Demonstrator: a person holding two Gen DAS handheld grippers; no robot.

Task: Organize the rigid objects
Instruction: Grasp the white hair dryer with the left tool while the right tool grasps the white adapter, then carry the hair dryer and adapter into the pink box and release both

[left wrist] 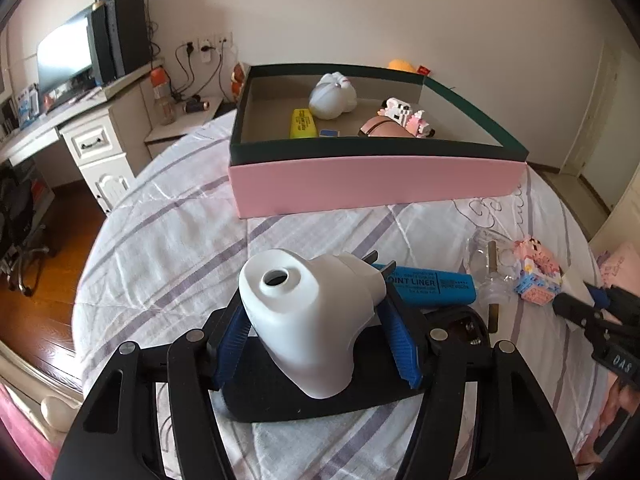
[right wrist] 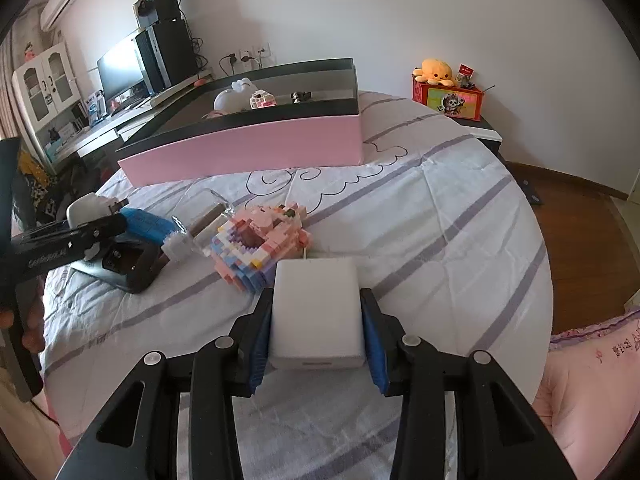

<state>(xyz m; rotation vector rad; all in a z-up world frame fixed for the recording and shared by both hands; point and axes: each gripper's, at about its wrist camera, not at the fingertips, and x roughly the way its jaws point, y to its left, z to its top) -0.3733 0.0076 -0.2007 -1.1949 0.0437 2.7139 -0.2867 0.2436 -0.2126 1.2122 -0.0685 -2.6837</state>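
My left gripper (left wrist: 316, 320) is shut on a white plastic piece with a round hole (left wrist: 308, 316), held just above a black device (left wrist: 320, 400) on the bed. A blue highlighter (left wrist: 436, 285) lies just behind it. My right gripper (right wrist: 318, 328) is shut on a white rectangular box (right wrist: 316, 312). A pink block-brick figure (right wrist: 264, 244) lies just ahead of it, also in the left wrist view (left wrist: 536, 276). The pink box with a dark rim (left wrist: 376, 184) stands further back and holds a white toy (left wrist: 332, 96), a yellow highlighter (left wrist: 303, 124) and a block figure (left wrist: 408, 118).
The bed has a white and purple striped sheet (right wrist: 440, 220). A clear plastic item with a brown stick (left wrist: 492, 280) lies beside the block figure. A desk with a monitor (left wrist: 64, 60) stands left. A nightstand with a red box and an orange plush (right wrist: 444, 88) stands beyond the bed.
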